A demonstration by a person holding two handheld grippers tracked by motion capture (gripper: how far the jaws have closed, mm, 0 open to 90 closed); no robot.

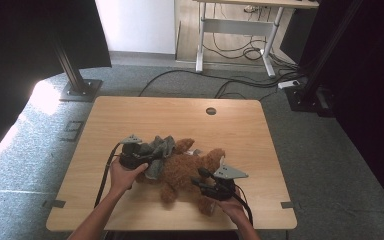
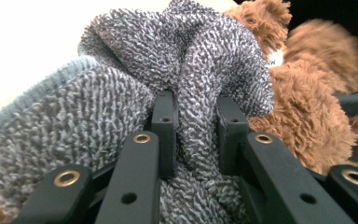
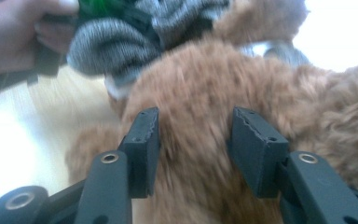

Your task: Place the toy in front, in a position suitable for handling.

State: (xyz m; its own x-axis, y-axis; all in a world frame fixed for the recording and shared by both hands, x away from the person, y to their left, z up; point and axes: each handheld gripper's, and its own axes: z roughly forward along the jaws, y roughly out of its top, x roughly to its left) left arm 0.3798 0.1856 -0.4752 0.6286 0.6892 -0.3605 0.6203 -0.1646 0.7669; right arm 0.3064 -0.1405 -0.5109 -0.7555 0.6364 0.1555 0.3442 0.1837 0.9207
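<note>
Fingers (image 2: pixel 165 126) of left gripper (image 1: pixel 139 151) pinch a fold of grey knit garment (image 2: pixel 186 60); right gripper (image 3: pixel 193 149) spread around brown teddy bear (image 1: pixel 187 167), mid-table (image 1: pixel 130 115). Judged light, soft, stretchy; grip bunched fabric, not fur.

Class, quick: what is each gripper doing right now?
Left gripper: closed on the grey knitted cloth.
Right gripper: jaws apart around the brown teddy bear, not clamping it.

The right hand-held gripper (image 3: pixel 193 140) has its two black jaws parted around the fluffy brown plush teddy bear (image 3: pixel 223 93). Beyond, a hand (image 3: pixel 9 32) holds grey knitted cloth (image 3: pixel 112 42) above the pale wooden surface (image 3: pixel 37 130).
</note>
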